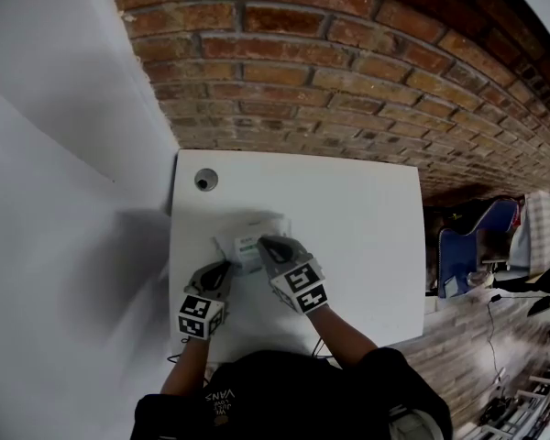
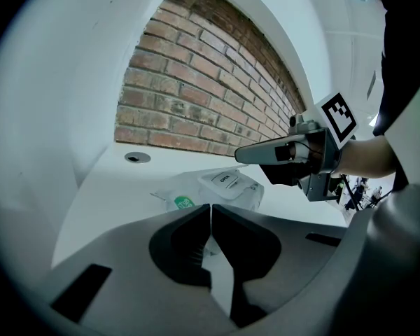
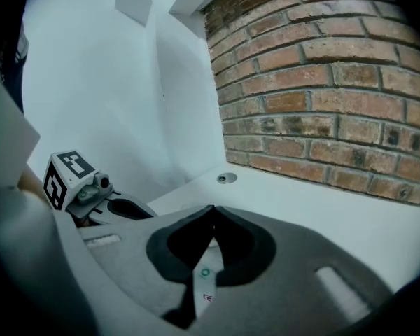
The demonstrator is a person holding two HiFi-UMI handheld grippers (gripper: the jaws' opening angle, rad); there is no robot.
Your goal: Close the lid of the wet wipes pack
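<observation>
Under the right gripper (image 3: 212,208), jaws together, lies the wipes pack (image 2: 217,194), its lid (image 2: 227,180) looking nearly flat. The left gripper (image 2: 210,207), jaws also together, points at it from just beside. The next move probably calls for a firm downward press.

Smooth, matt white counter (image 1: 367,209). Rough, weathered red-brown brick wall (image 1: 348,71) with gritty mortar joints. Soft, crinkled, glossy translucent plastic wet wipes pack (image 2: 194,192) with a rigid, smooth white plastic lid (image 2: 227,180). Matt grey moulded-plastic left hand-held gripper (image 2: 210,208) and right hand-held gripper (image 3: 213,209), both with matt black linings.
</observation>
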